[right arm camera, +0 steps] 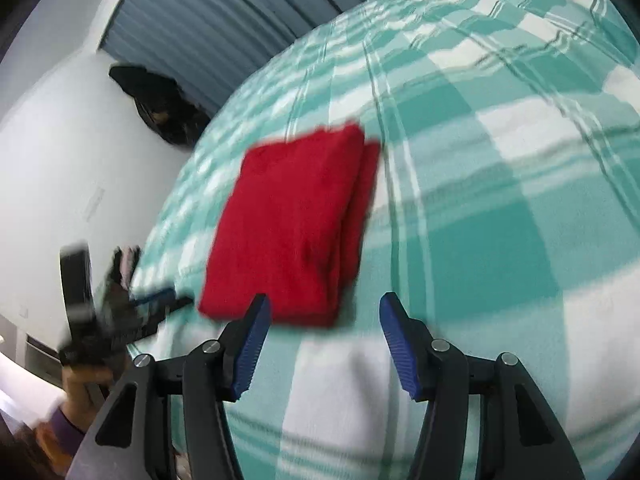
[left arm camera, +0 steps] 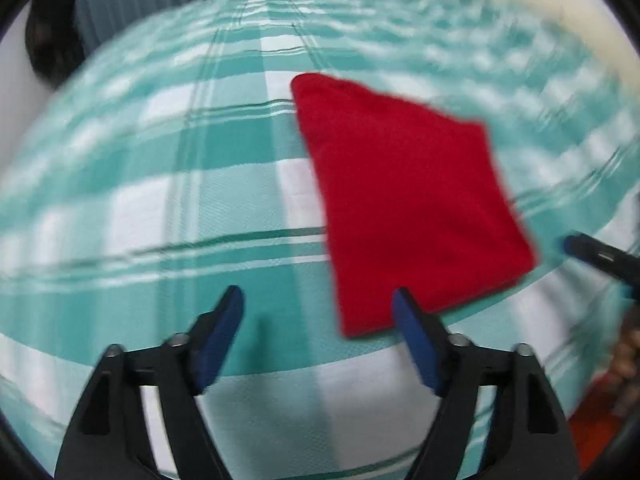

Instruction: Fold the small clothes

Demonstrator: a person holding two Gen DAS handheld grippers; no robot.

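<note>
A red garment (left arm camera: 404, 196) lies folded into a thick rectangle on the teal and white checked bedspread (left arm camera: 180, 184). My left gripper (left arm camera: 318, 300) is open and empty, above the cloth's near edge. In the right wrist view the folded garment (right arm camera: 296, 220) shows stacked layers along its right side. My right gripper (right arm camera: 322, 308) is open and empty, just short of the garment's near edge. The right gripper's tip (left arm camera: 592, 252) shows at the right edge of the left wrist view. The left gripper (right arm camera: 160, 300) shows at the left of the right wrist view, blurred.
A cream pillow (left arm camera: 560, 12) lies at the far right corner of the bed. A grey pleated curtain (right arm camera: 224, 20) and a white wall (right arm camera: 52, 160) stand beyond the bed's far edge. A dark bundle (right arm camera: 160, 108) hangs by the wall.
</note>
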